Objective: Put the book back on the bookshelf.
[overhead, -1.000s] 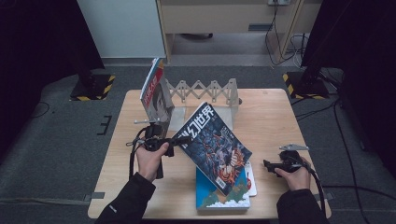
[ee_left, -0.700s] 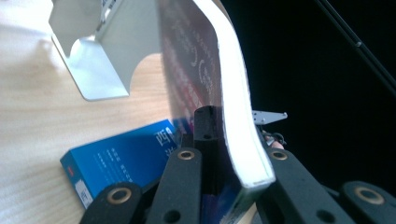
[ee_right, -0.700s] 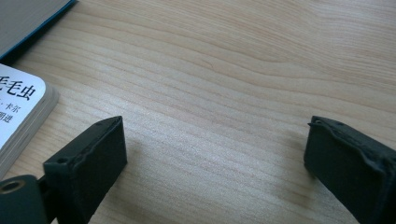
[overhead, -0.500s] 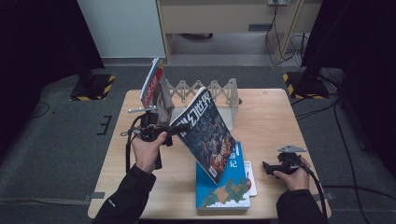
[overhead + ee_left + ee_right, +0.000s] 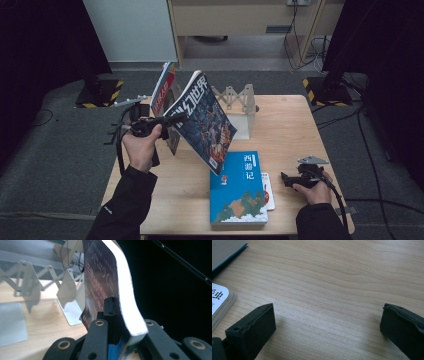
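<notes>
Left hand-held gripper (image 5: 172, 120) clamped on dark magazine (image 5: 202, 120), held tilted above desk (image 5: 290, 125) before wooden rack (image 5: 237, 100). Right hand-held gripper (image 5: 327, 322): jaws just opening, apart, nothing between, beside blue book (image 5: 237, 187).

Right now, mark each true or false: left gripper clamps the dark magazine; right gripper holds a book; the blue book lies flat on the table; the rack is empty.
1. The left gripper is shut on the dark magazine: true.
2. The right gripper holds a book: false, its jaws have just been opening and stand open with nothing between them.
3. The blue book lies flat on the table: true.
4. The rack is empty: false, a red-covered book stands at its left end.
</notes>
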{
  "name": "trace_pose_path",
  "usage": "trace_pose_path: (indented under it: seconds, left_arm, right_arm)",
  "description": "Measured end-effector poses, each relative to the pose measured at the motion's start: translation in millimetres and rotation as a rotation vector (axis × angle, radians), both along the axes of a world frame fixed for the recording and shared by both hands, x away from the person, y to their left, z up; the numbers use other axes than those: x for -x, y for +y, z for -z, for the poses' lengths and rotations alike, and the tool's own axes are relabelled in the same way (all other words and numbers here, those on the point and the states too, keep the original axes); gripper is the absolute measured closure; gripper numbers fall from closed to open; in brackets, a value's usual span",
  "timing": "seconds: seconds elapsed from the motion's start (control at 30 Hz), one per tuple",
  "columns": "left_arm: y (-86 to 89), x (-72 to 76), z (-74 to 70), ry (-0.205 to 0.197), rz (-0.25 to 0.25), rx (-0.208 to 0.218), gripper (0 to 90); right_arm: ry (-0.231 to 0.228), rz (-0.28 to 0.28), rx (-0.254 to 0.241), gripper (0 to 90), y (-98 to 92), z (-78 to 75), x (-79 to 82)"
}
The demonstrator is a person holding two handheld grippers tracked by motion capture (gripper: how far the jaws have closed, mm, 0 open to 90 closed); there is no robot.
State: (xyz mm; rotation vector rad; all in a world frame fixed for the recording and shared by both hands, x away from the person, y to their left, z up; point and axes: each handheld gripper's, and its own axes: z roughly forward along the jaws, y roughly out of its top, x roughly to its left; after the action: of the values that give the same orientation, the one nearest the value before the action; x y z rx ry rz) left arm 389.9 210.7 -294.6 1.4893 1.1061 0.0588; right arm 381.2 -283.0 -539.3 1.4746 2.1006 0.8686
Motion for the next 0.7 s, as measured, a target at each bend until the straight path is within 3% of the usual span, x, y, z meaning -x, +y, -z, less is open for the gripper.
trace_pose_path:
  seconds: [0.3, 0.47, 0.7]
  left_arm:
    - [27.3, 8.9, -24.3, -0.034, -0.067, -0.042, 82.2]
    - [36.1, 11.0, -30.1, -0.042, -0.097, -0.057, 82.2]
    - [45.3, 10.7, -35.2, -0.056, -0.143, -0.109, 82.2]
  right_arm:
    - [-0.002, 0.002, 0.001, 0.3, 0.1, 0.1, -0.1]
    - [-0.002, 0.004, 0.000, 0.3, 0.3, 0.2, -0.1]
    - [-0.002, 0.002, 0.001, 0.3, 0.1, 0.1, -0.1]
